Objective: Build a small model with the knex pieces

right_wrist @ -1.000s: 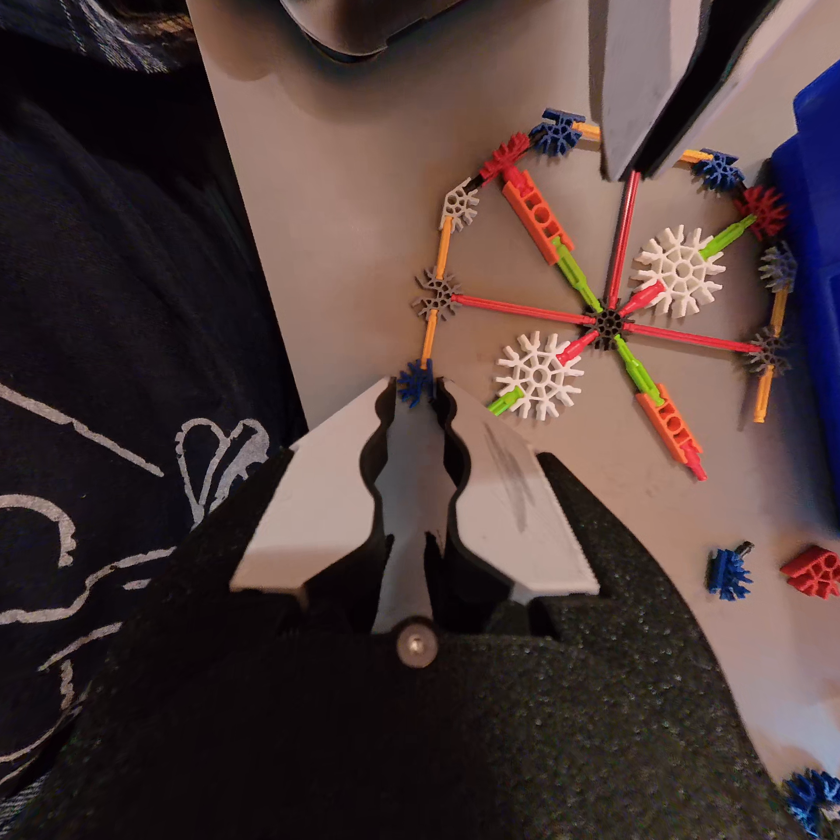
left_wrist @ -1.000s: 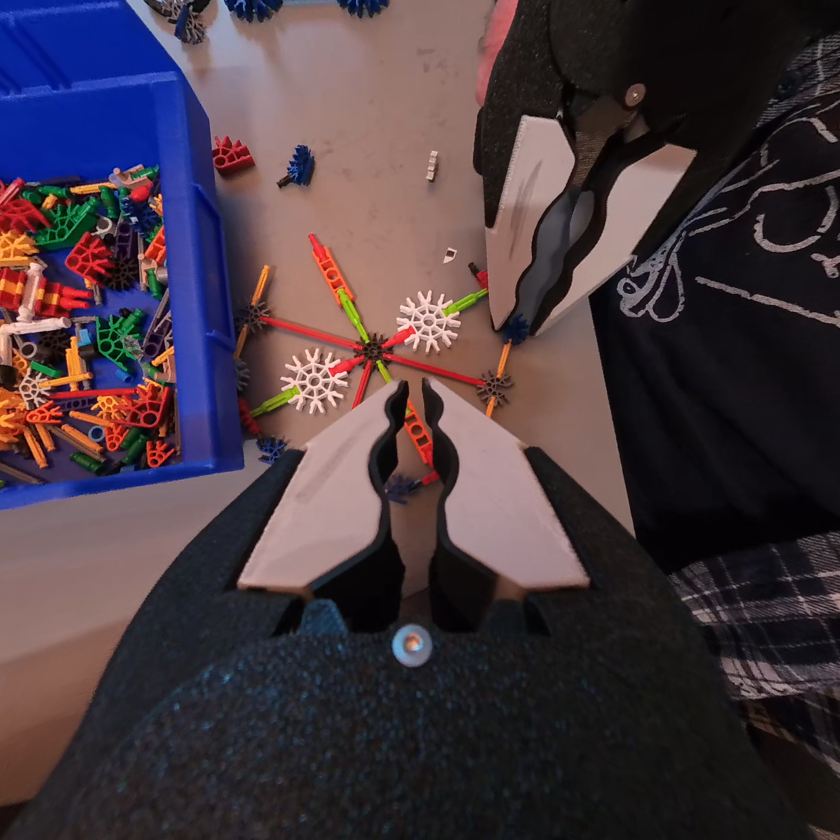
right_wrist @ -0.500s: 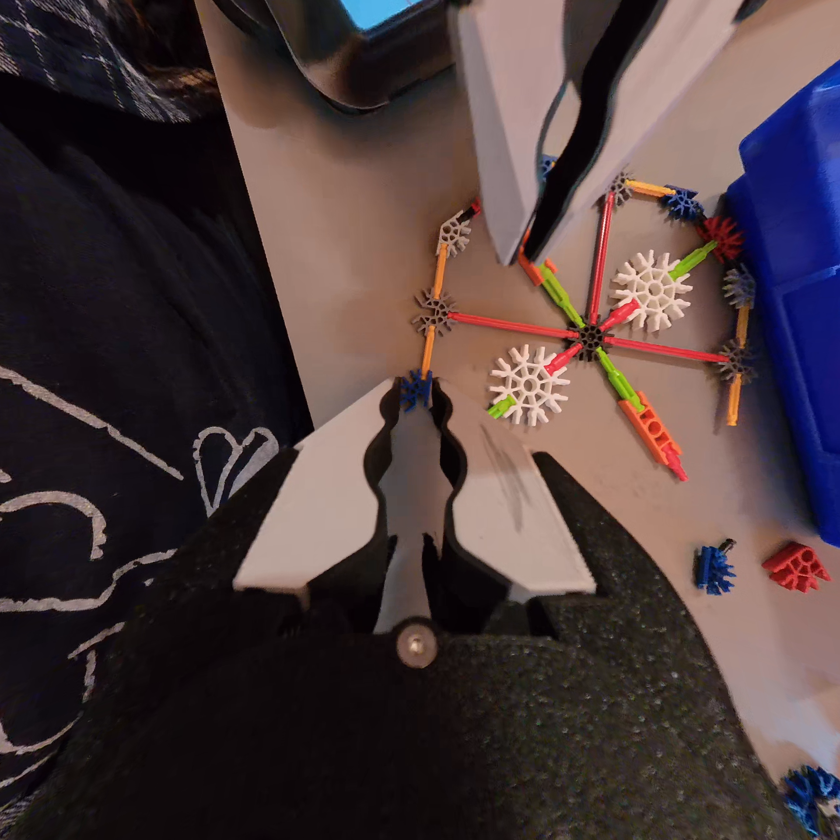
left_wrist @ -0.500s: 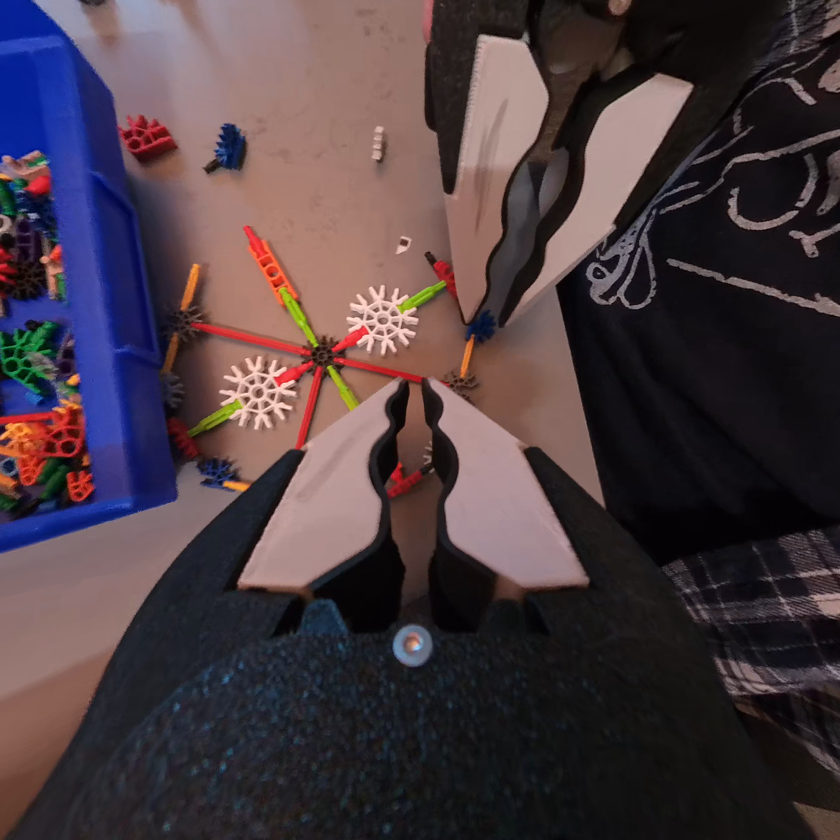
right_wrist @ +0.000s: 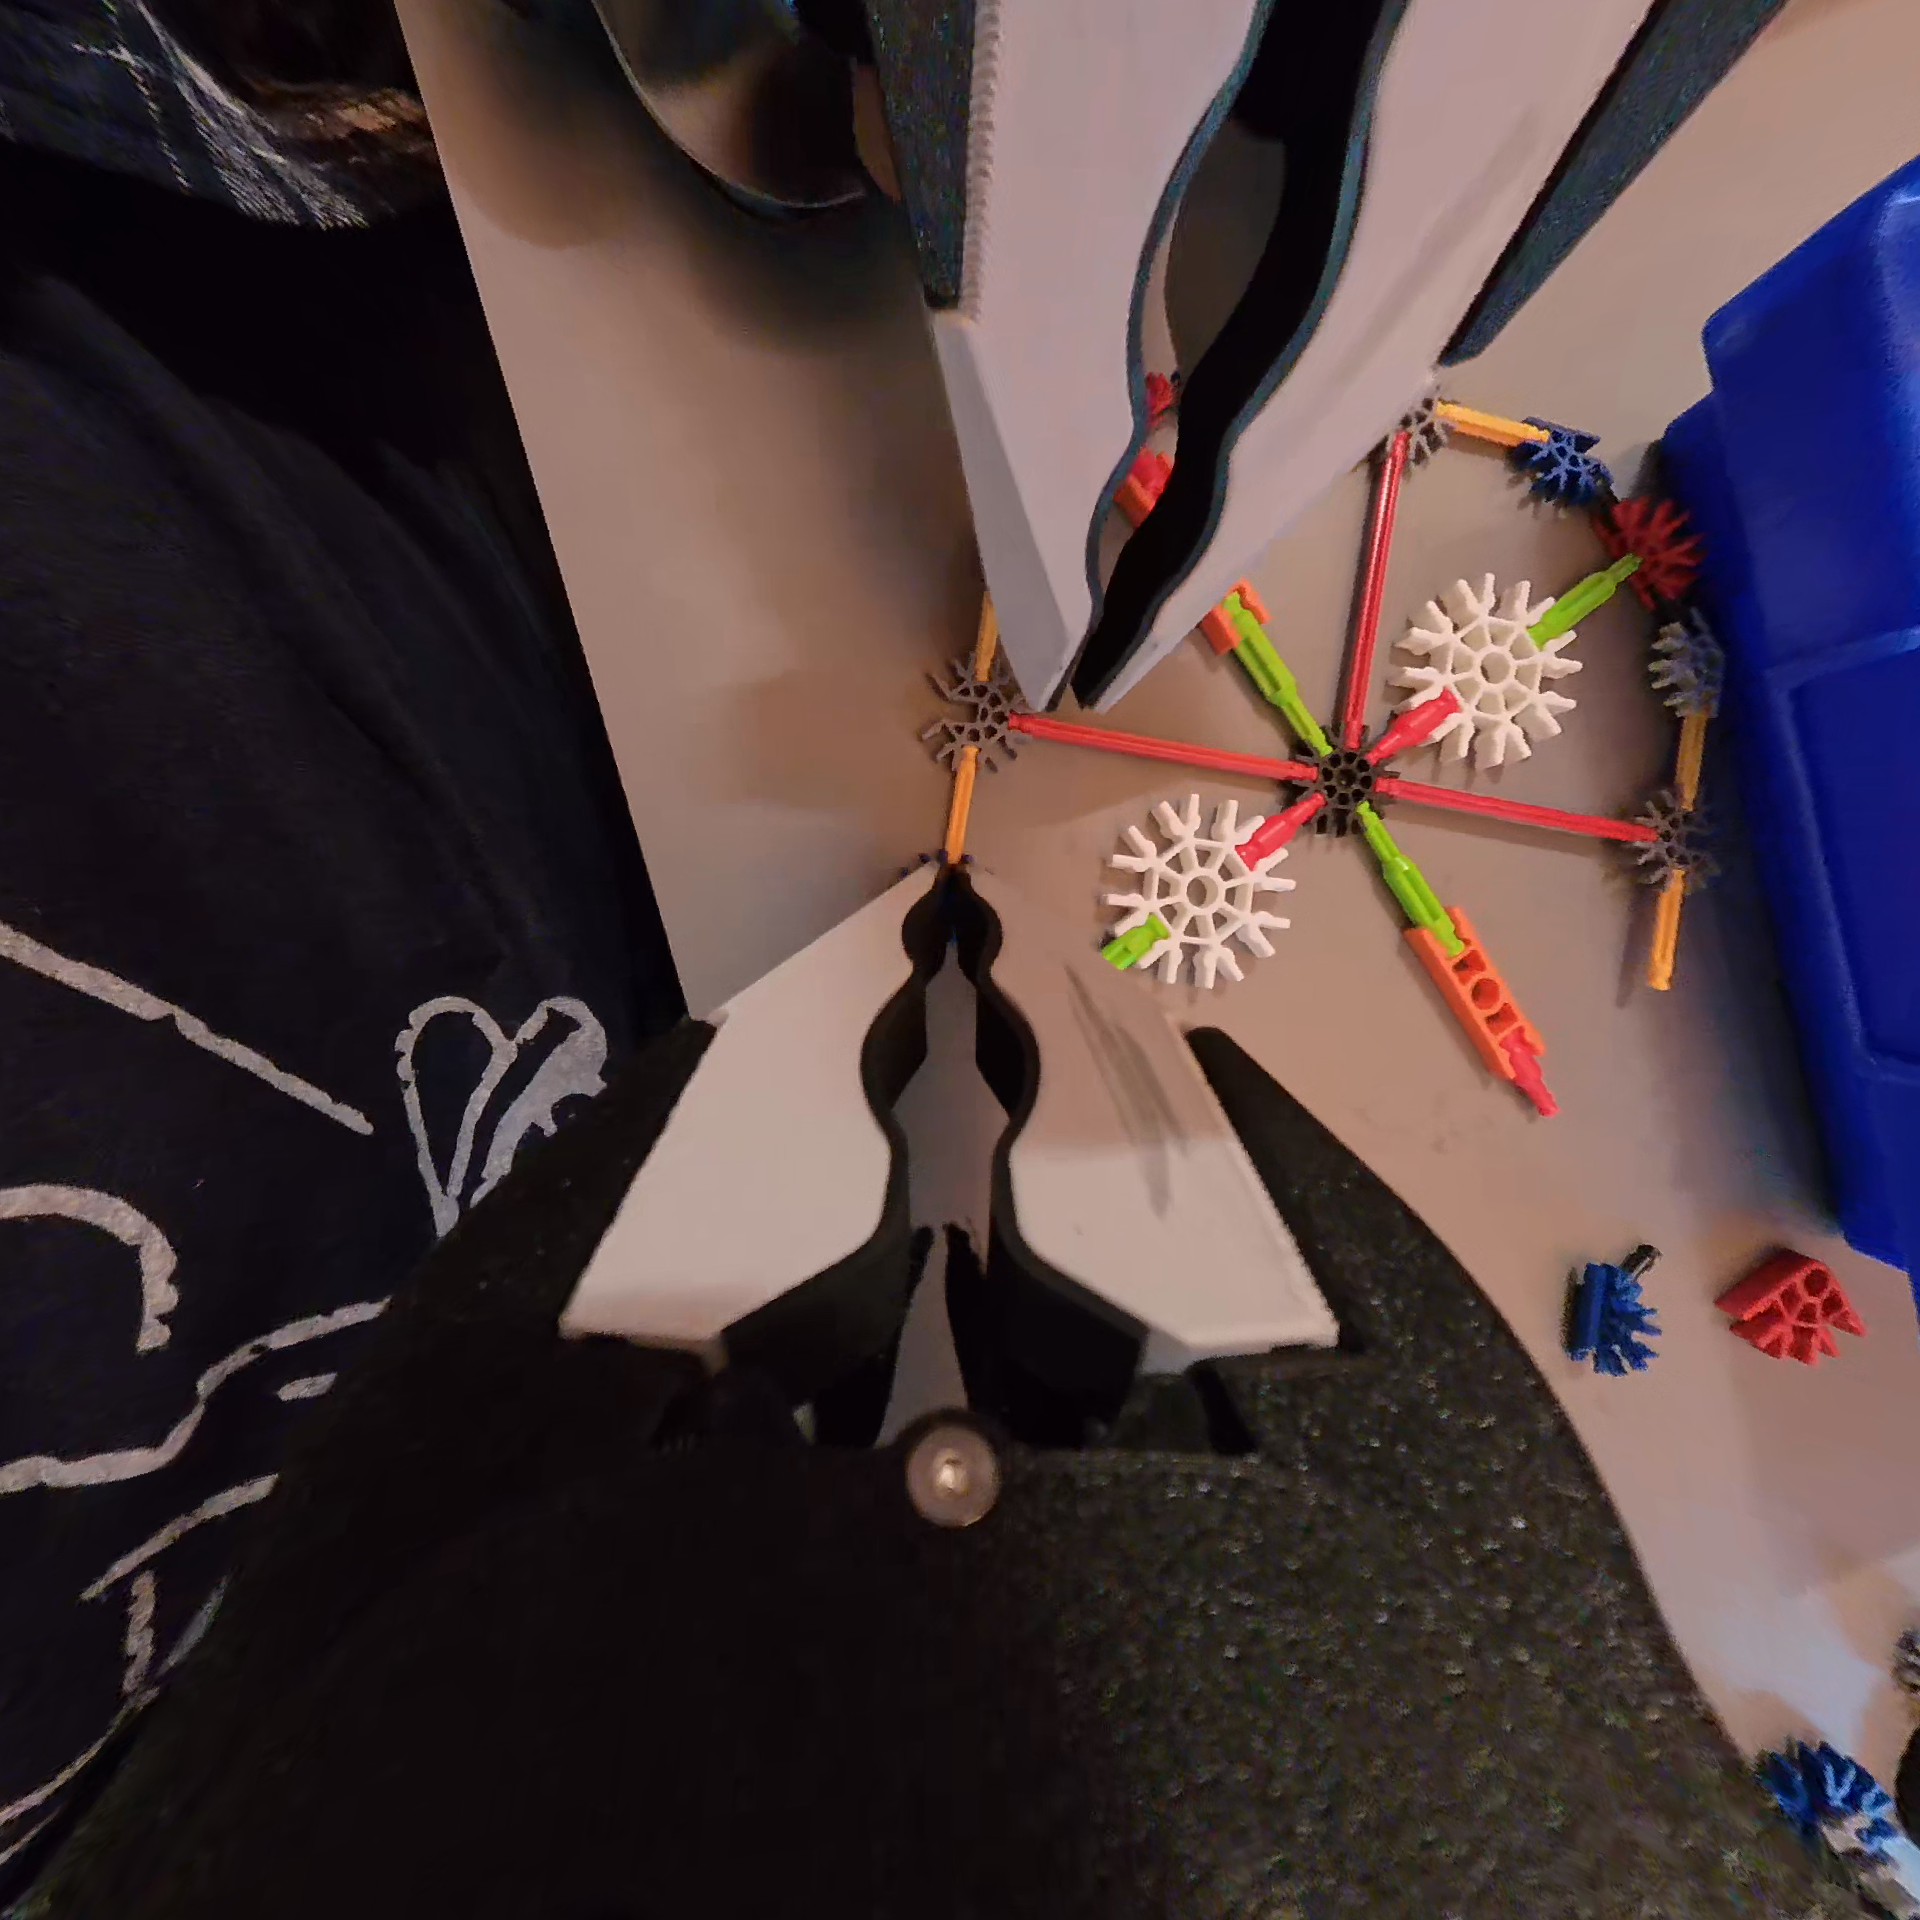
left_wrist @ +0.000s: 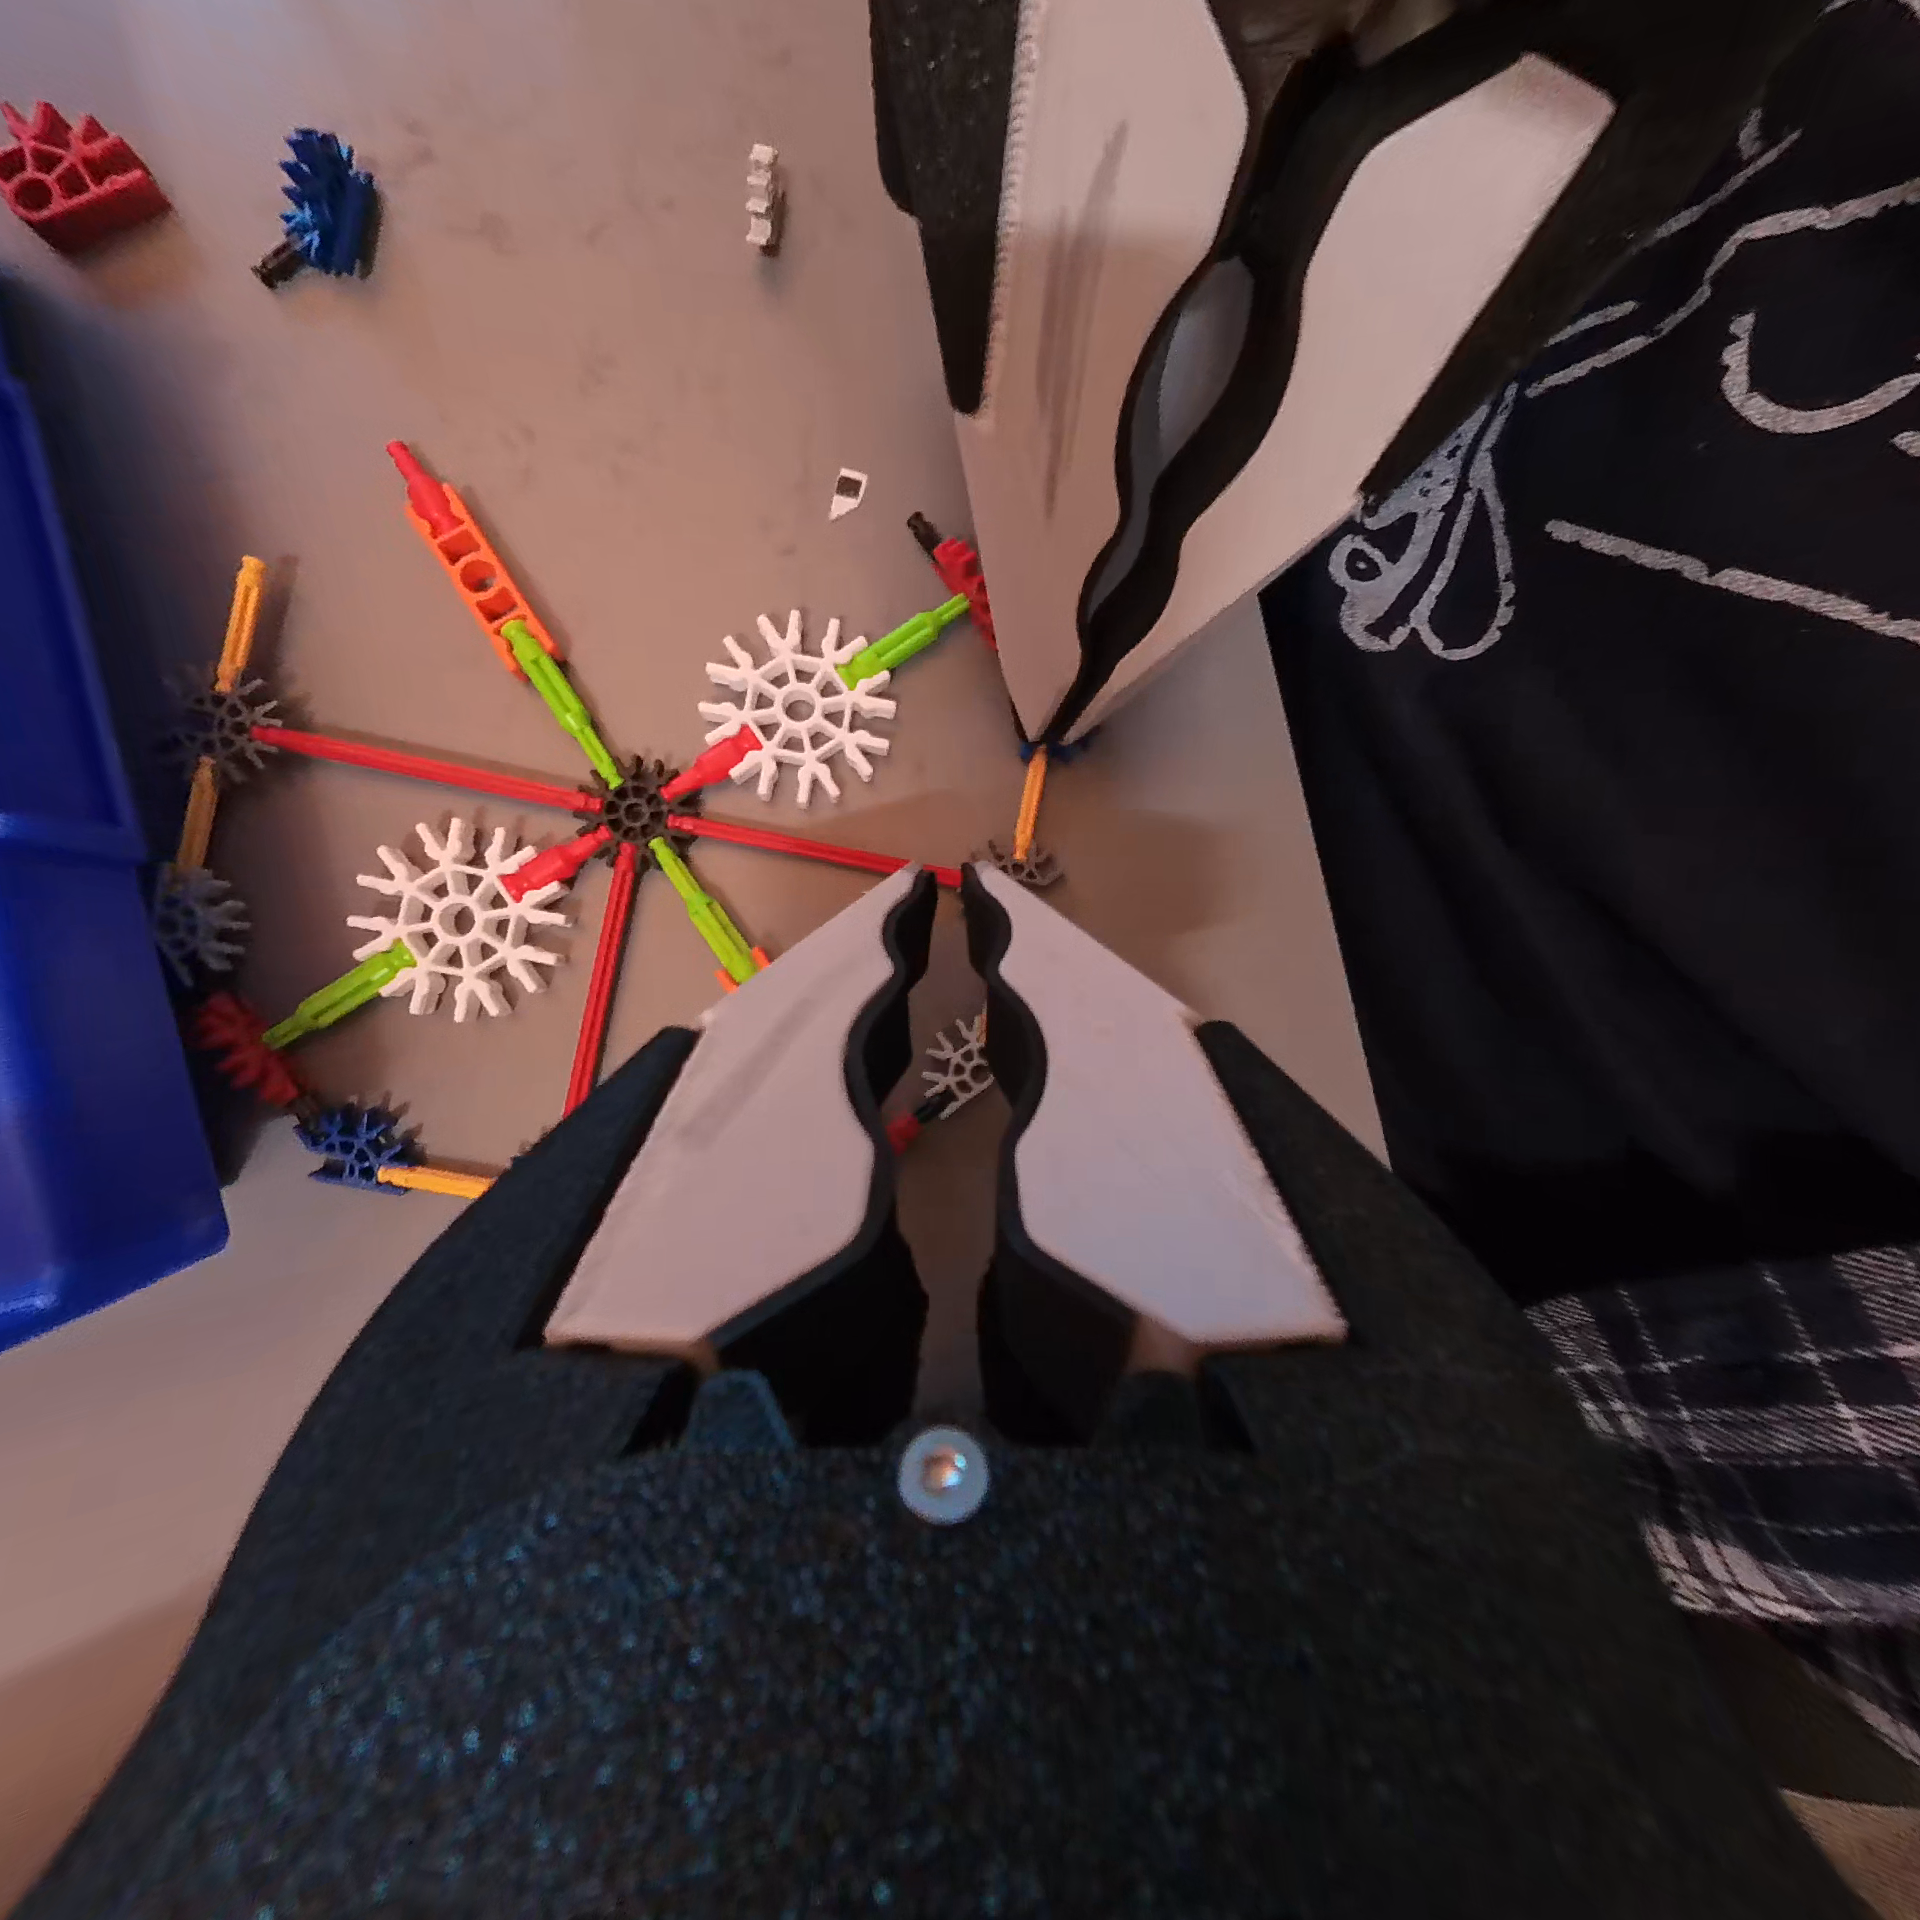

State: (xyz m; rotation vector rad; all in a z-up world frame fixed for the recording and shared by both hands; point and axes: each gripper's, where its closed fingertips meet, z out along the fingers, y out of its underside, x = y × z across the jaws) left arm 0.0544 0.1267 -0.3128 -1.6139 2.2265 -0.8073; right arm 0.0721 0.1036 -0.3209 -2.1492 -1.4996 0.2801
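two grippers meet at the toy wheel (left_wrist: pixel 634 805) flat on the table (left_wrist: pixel 623 312): your right gripper (right_wrist: pixel 948 871) pinches its blue rim connector (left_wrist: pixel 1049 744), fingers nearly closed; your left gripper (left_wrist: pixel 943 875) hovers slightly spread over the red spoke (left_wrist: pixel 800 840), likely bracing.

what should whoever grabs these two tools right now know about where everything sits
Right tool: shut on the blue connector at the end of an orange rod, near the table edge.
Left tool: jaws a narrow slit apart, empty, tips over the red rod beside the grey connector; contact unclear.
Flat spoked build lies around the black hub; blue bin beside it.
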